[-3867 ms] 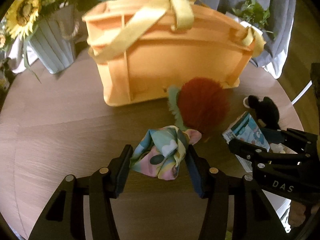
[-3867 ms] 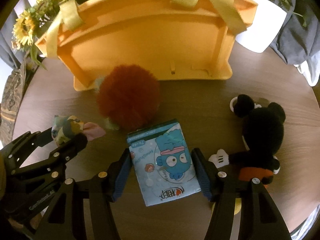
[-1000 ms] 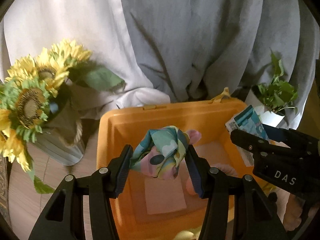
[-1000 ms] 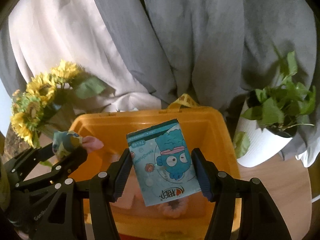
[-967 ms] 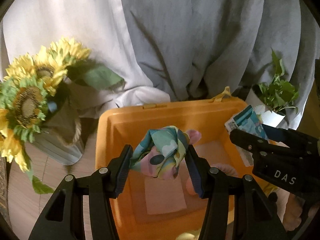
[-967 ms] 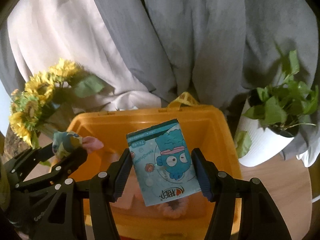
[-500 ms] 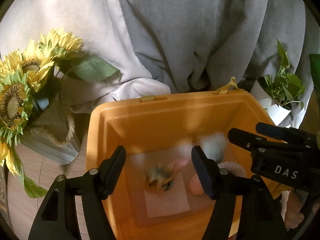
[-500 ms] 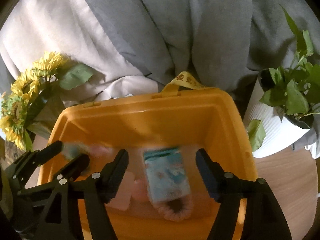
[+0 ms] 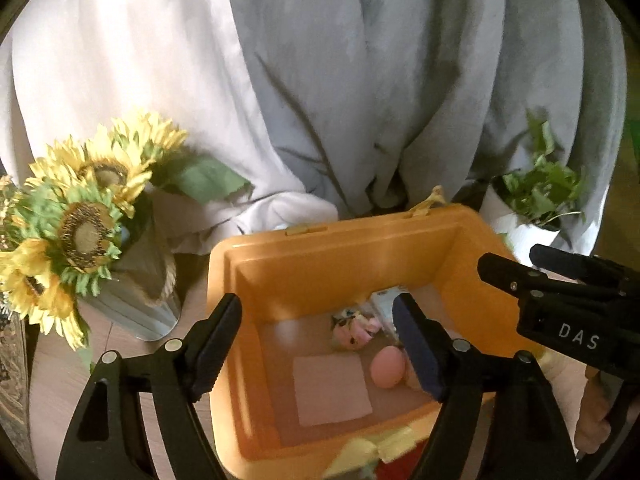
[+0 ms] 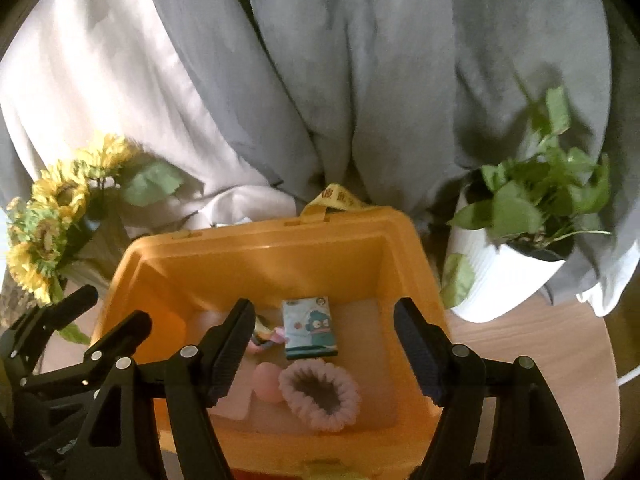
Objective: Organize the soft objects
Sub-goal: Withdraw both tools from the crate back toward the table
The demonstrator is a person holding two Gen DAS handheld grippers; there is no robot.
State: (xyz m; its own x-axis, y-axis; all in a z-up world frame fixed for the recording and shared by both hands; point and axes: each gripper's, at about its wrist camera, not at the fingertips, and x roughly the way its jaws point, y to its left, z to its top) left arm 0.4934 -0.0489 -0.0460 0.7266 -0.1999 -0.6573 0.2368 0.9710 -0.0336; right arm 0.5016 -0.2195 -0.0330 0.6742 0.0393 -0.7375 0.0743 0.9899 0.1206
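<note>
Both grippers hang empty over the orange bin, their loads now lying inside it.

A second ago the left gripper [image 9: 316, 344] clamped the patterned cloth bundle [image 9: 354, 326] and the right gripper [image 10: 324, 350] clamped the blue cartoon packet [image 10: 310, 334] above the orange bin [image 10: 272, 264]. Since then the jaws of both have been opening, the left still widening lately, and nothing sits between either pair. The cloth bundle lies on the bin floor toward the back, just beside the packet, which lies flat, face up. In front of them rest a pink ball [image 10: 268, 386] and a fluffy pink scrunchie [image 10: 320, 396]. The sunflowers [image 9: 76, 216] and the potted plant [image 10: 520, 248] stand on the surface either side of the bin.
</note>
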